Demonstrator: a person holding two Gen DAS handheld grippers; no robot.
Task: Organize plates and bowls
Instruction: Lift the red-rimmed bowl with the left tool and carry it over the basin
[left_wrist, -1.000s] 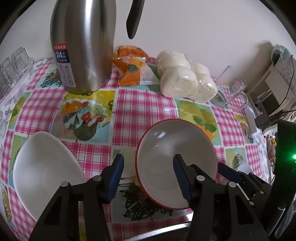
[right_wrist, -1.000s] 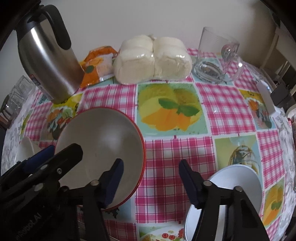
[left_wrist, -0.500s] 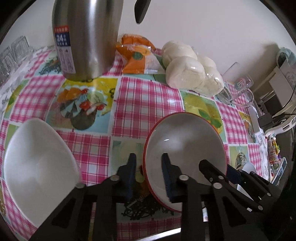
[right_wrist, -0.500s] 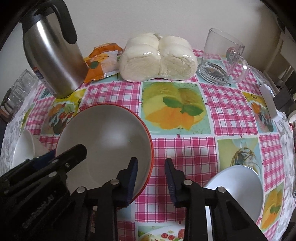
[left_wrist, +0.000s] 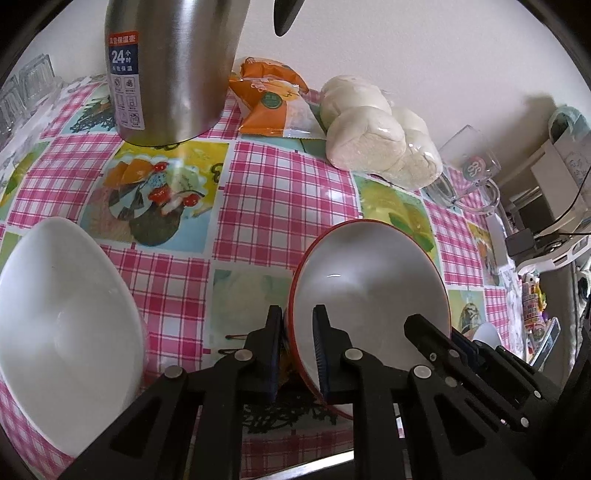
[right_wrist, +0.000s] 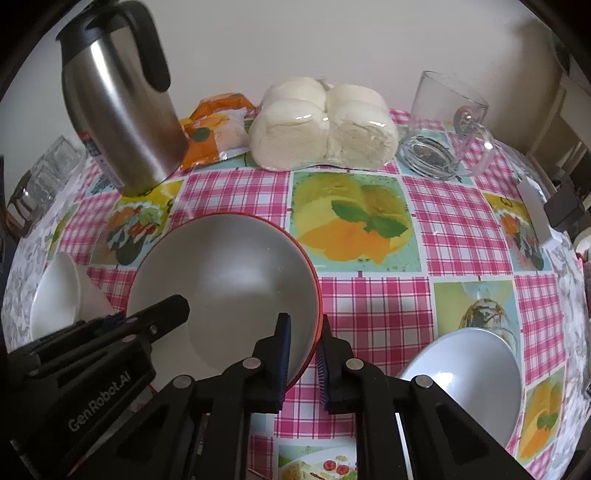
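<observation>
The red-rimmed bowl (left_wrist: 373, 291) on the bench (right_wrist: 373, 306) was gripped at its left rim by the left tool (left_wrist: 298, 350) and at its right rim by the right tool (right_wrist: 303, 360).

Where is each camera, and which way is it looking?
Left wrist: rides on the left gripper, looking forward across the table; its jaws pinch the left rim of the red-rimmed bowl, and the right gripper pokes in at lower right.
Right wrist: rides on the right gripper, looking forward at the same table; its jaws pinch the bowl's right rim, and the left gripper shows at lower left.
Shared: the bowl, the flask, the buns.
</observation>
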